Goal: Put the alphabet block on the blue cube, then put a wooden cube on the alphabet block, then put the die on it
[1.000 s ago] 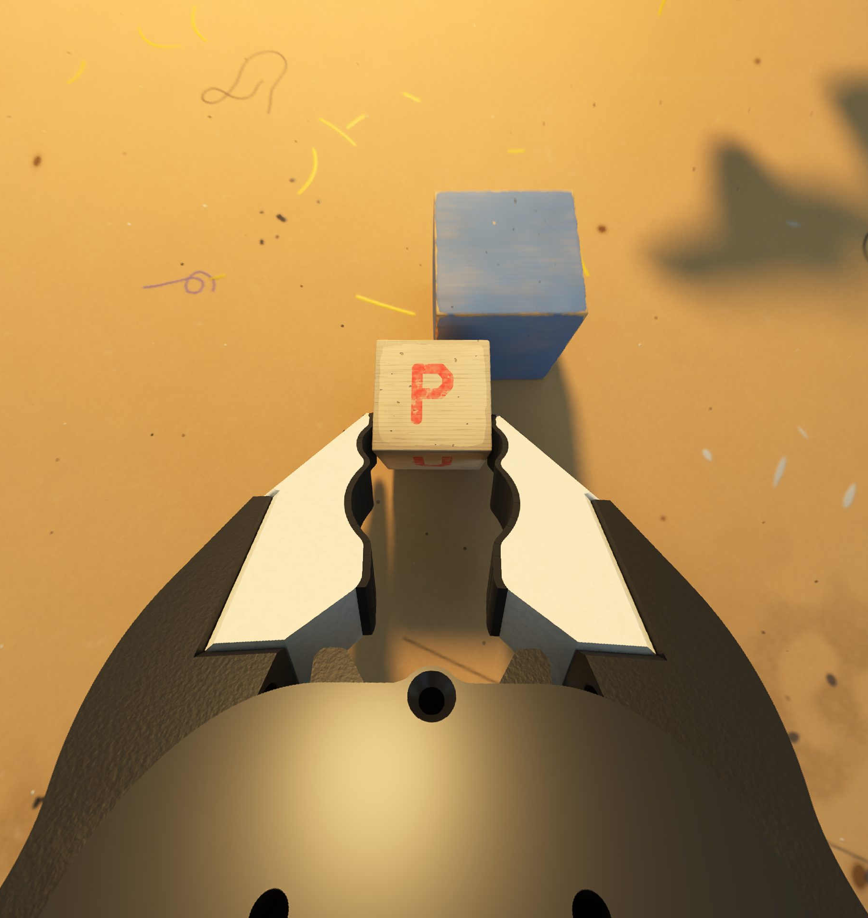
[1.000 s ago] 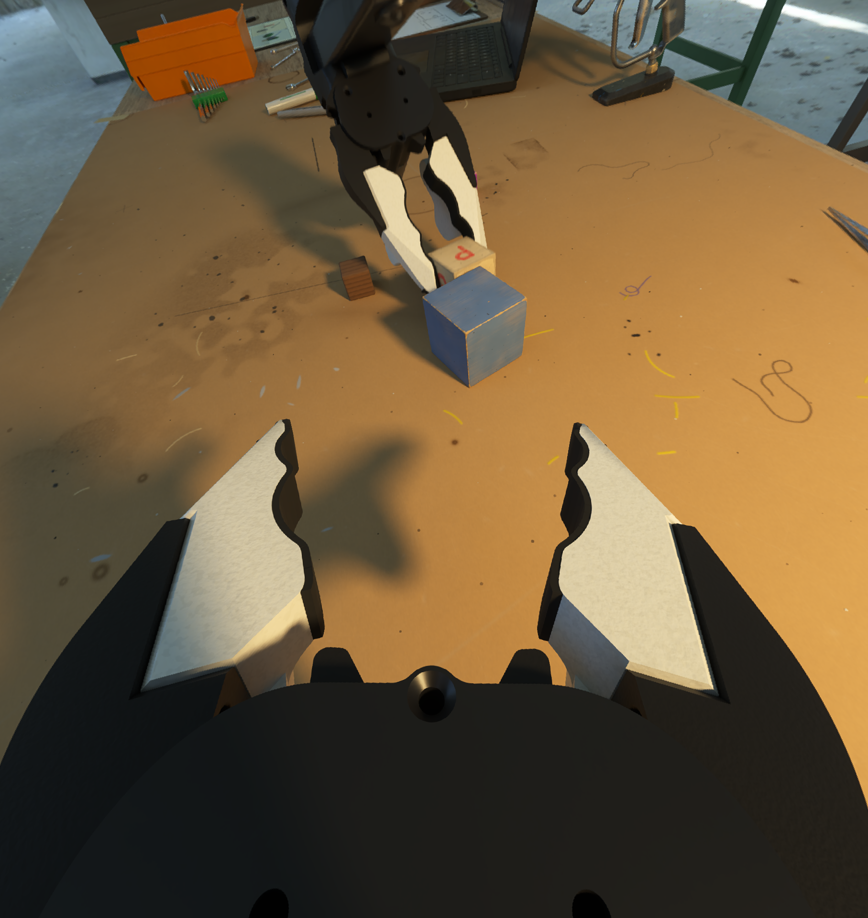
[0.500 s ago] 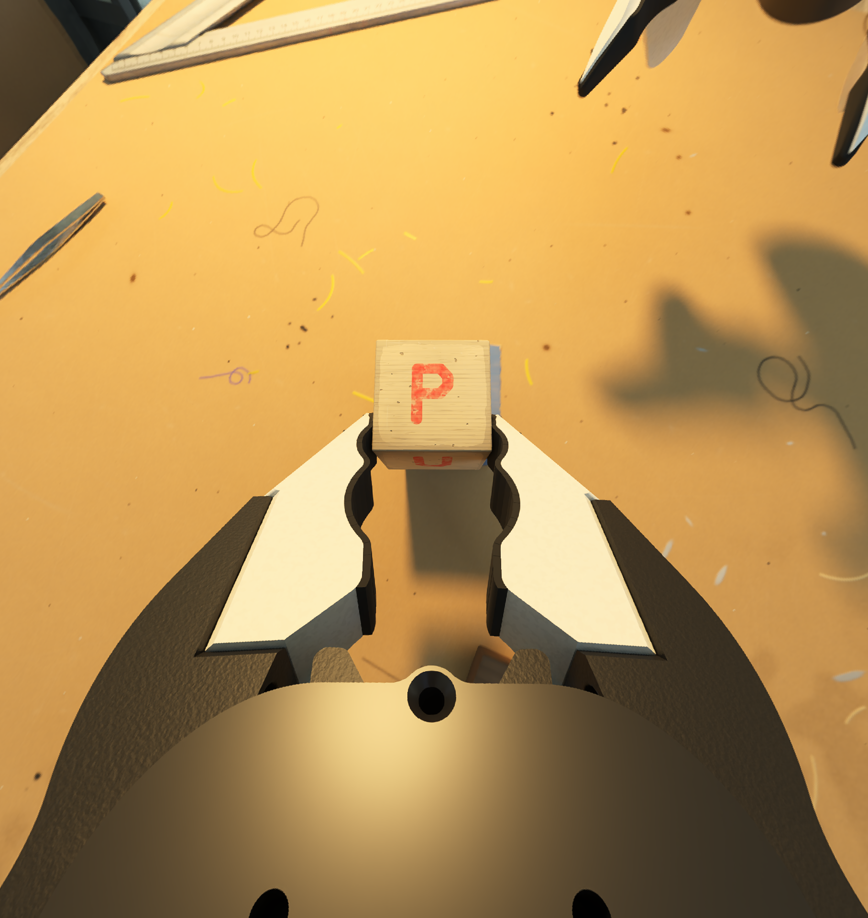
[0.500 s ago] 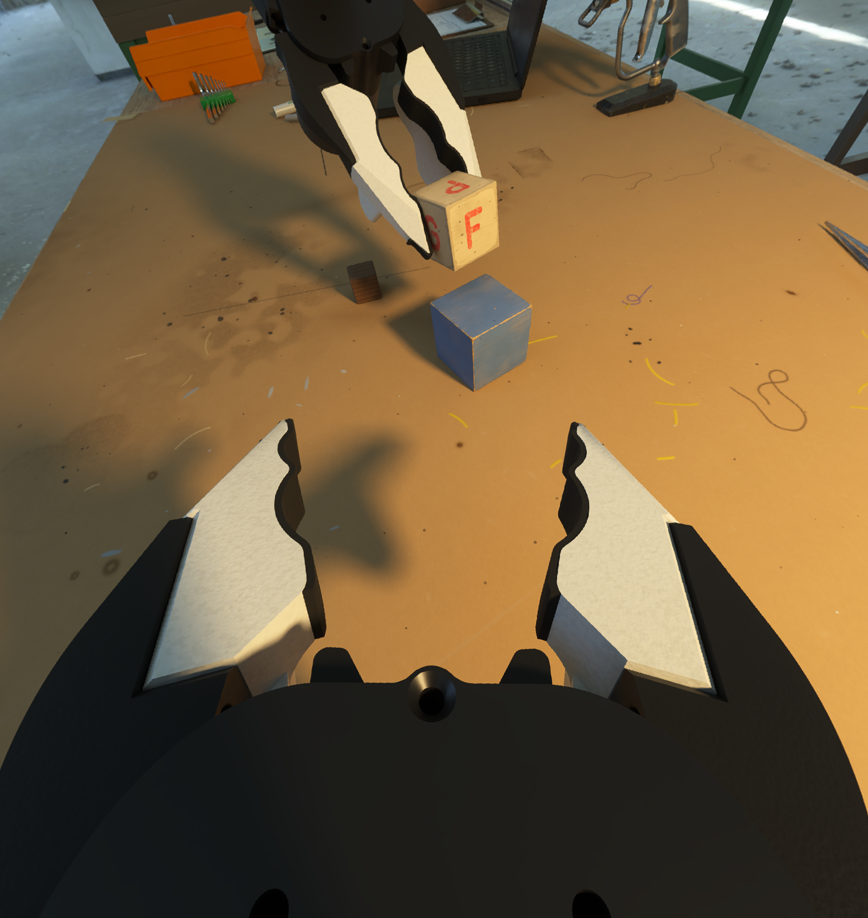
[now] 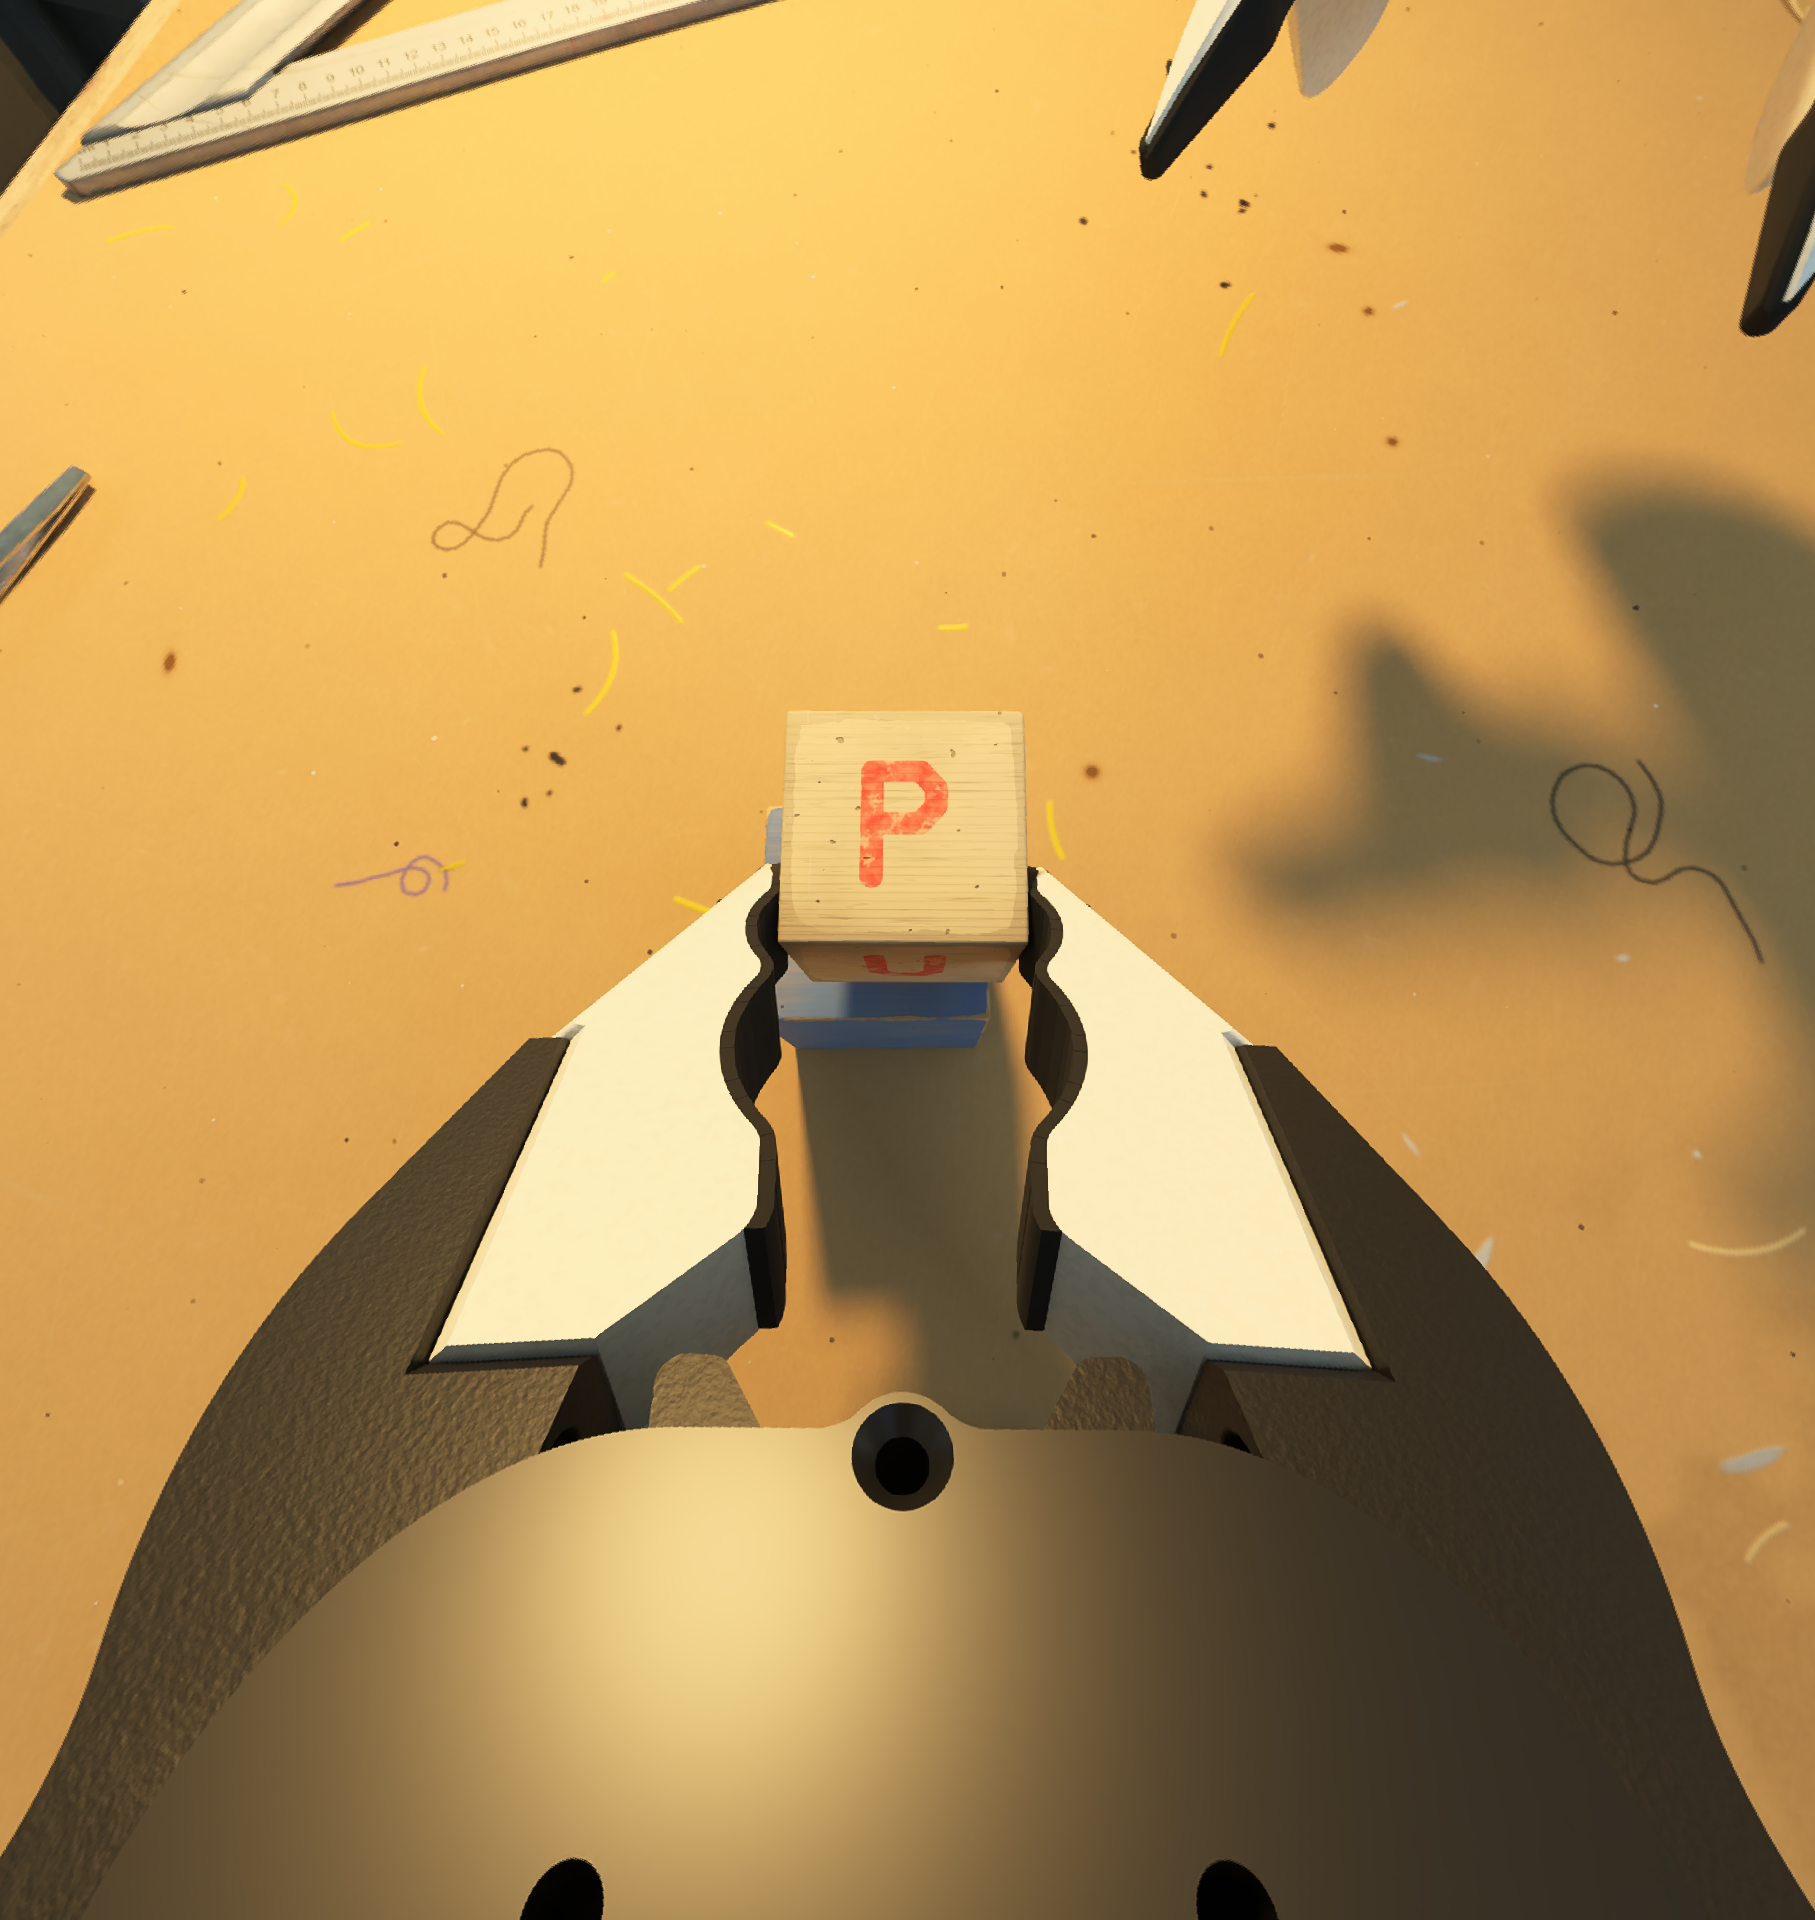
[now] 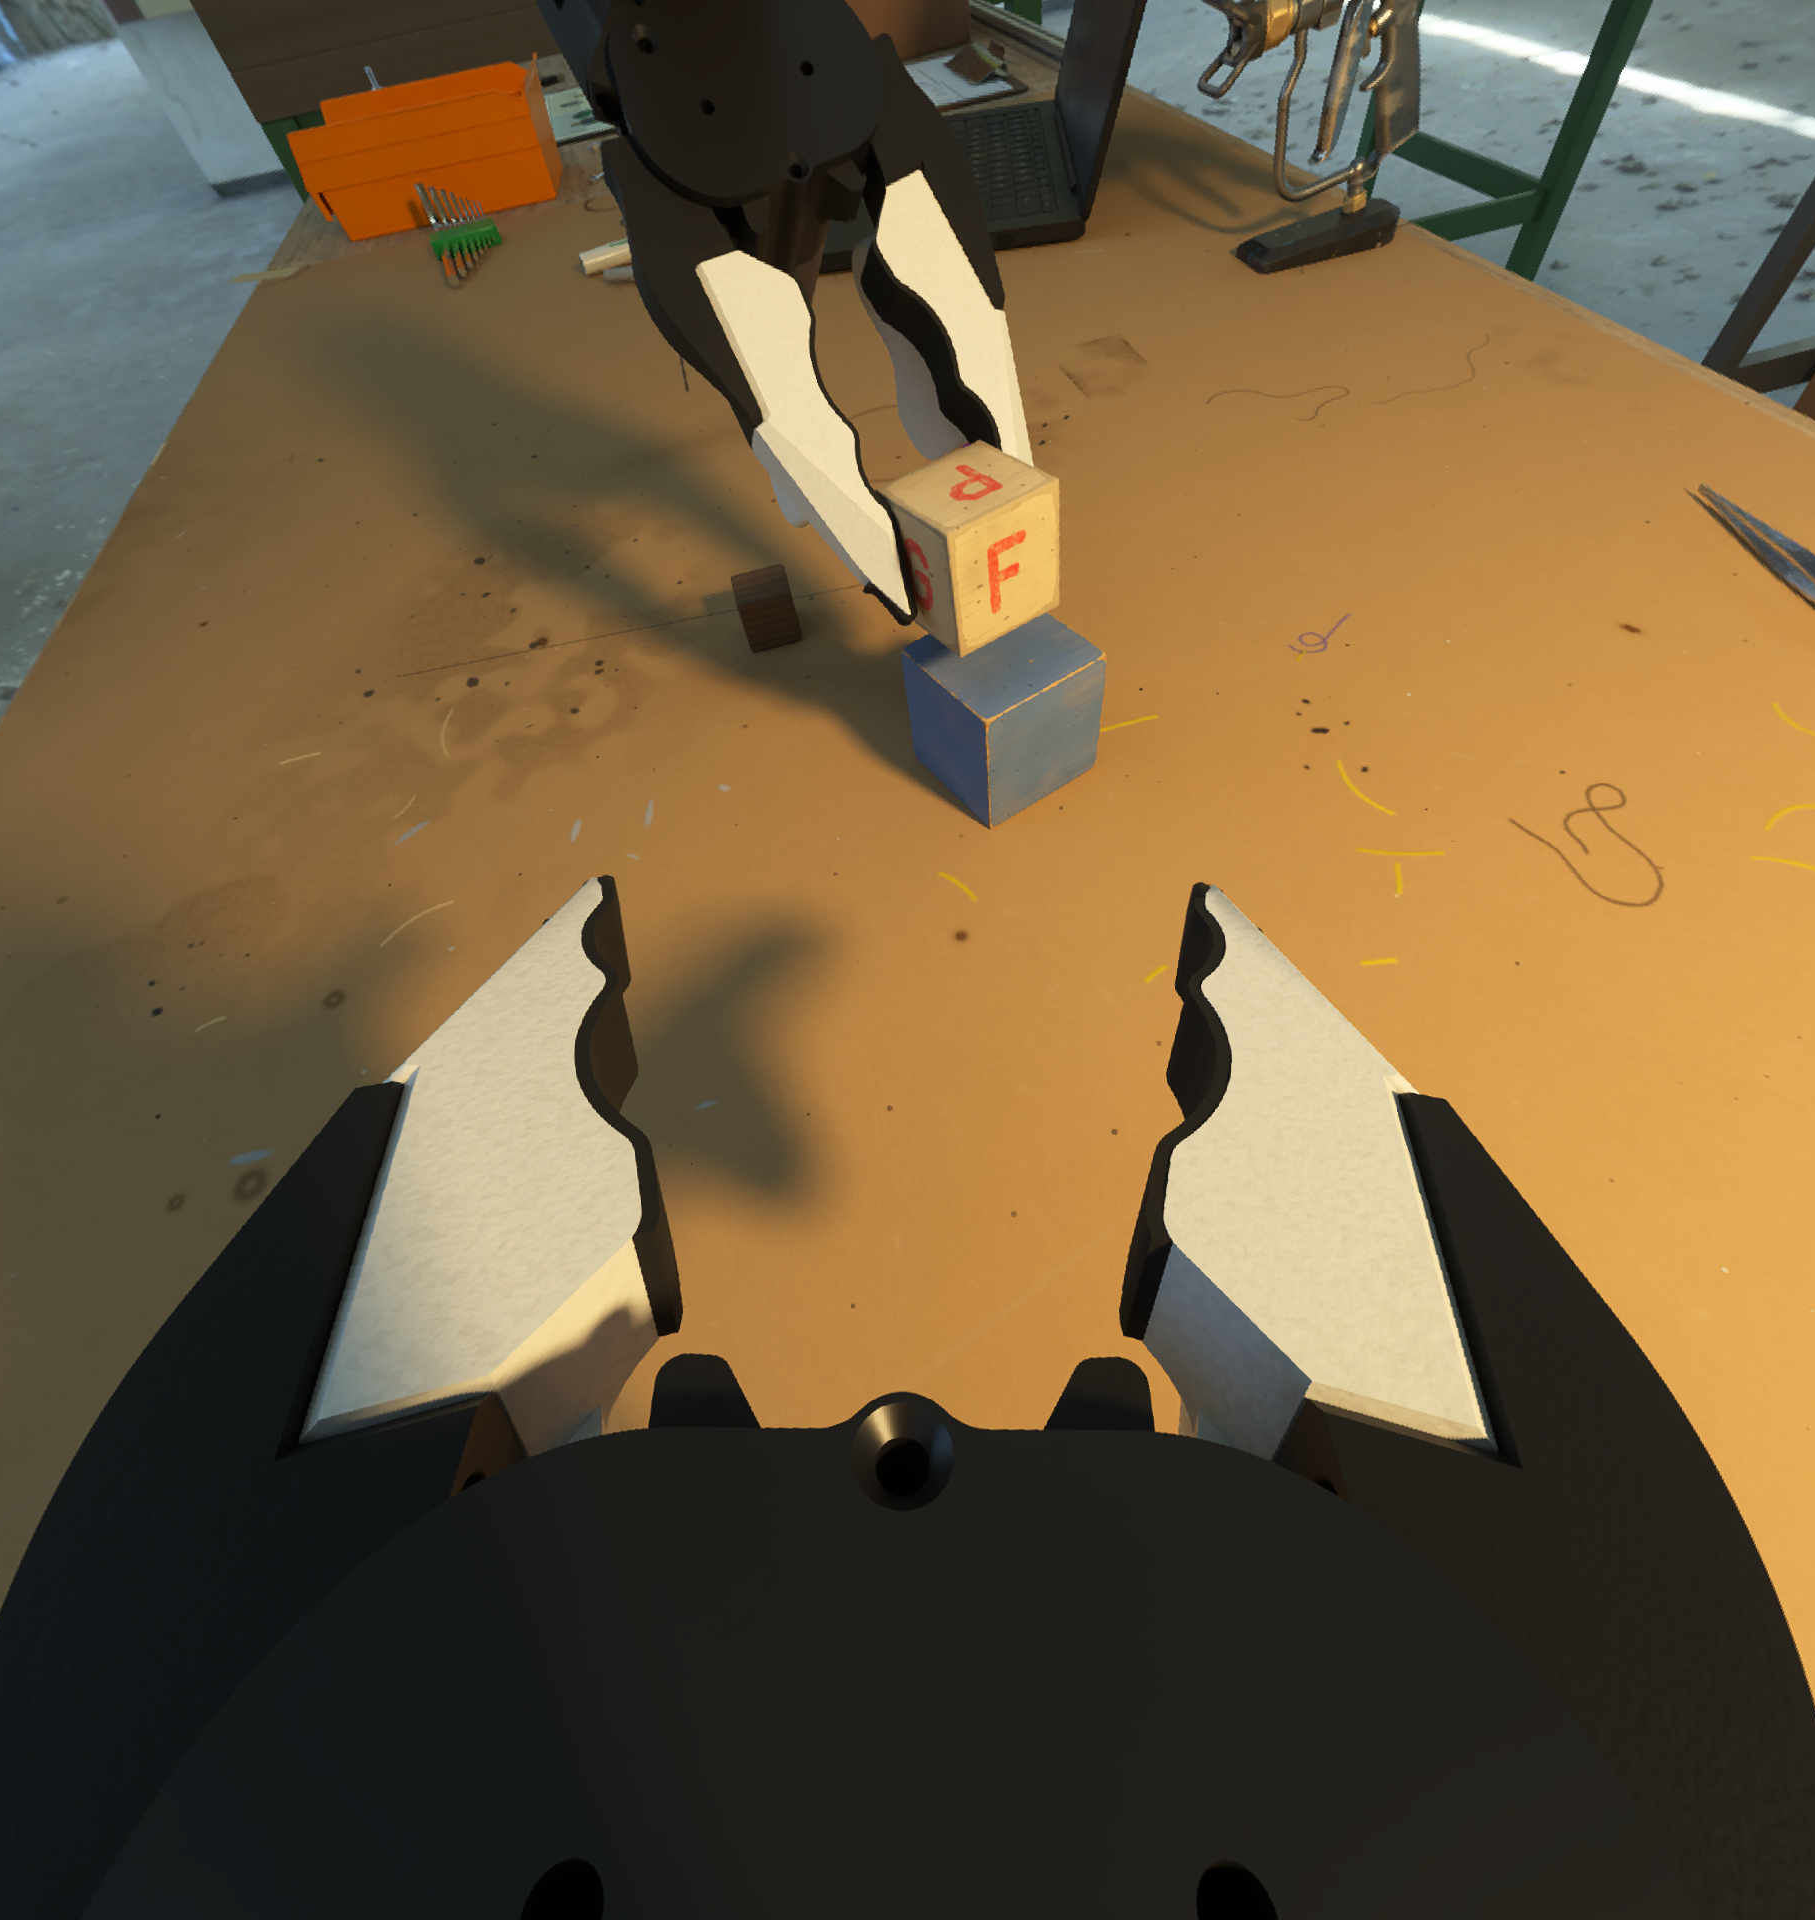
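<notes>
My left gripper (image 5: 903, 883) is shut on the alphabet block (image 5: 903, 831), a pale wooden block with red letters. It holds the block tilted just over the top of the blue cube (image 5: 882, 1013), which is mostly hidden beneath it. In the right wrist view the block (image 6: 986, 551) sits at the back part of the blue cube's (image 6: 1007, 727) top; I cannot tell if they touch. A small dark wooden cube (image 6: 768, 608) lies on the table left of the blue cube. My right gripper (image 6: 903, 894) is open and empty, low over the table in front of the blue cube. No die is in view.
An orange box (image 6: 425, 145), a green set of keys (image 6: 461, 244), a laptop (image 6: 1017, 156) and a metal tool on a stand (image 6: 1318, 125) stand at the far end. A metal blade (image 6: 1796, 571) lies at the right edge. A steel ruler (image 5: 363, 83) lies beyond the stack.
My left gripper lifted the alphabet block from the table beside the blue cube, carried it over, and lowered it close to the cube's top. The right gripper has stayed in place, open.
</notes>
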Available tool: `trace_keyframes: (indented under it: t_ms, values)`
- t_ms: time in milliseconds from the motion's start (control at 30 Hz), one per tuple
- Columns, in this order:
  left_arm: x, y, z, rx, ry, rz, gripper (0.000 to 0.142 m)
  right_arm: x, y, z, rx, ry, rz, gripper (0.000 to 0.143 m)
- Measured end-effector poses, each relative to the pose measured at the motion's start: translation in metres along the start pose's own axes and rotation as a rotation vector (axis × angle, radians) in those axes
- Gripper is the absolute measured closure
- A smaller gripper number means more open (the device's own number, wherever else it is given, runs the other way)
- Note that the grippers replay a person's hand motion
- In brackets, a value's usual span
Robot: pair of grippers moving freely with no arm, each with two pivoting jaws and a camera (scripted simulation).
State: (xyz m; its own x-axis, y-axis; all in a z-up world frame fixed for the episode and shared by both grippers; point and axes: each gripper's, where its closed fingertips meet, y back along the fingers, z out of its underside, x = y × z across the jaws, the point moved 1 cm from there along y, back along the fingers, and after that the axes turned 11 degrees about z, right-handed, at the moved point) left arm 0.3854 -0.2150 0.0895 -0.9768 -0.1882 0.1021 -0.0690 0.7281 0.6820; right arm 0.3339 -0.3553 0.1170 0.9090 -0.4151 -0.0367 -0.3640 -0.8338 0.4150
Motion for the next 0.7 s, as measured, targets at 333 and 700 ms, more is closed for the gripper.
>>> trace_keyframes:
  t_ms: [333, 700]
  values:
    - [-0.006, -0.012, 0.006, -0.009, 0.023, 0.007, 0.098, 0.0, -0.001, 0.001, -0.003, -0.001, -0.006, 0.037]
    - [-0.009, -0.016, 0.009, 0.008, 0.043, 0.01, 0.098, 0.001, -0.001, 0.003, -0.011, -0.009, -0.011, 0.037]
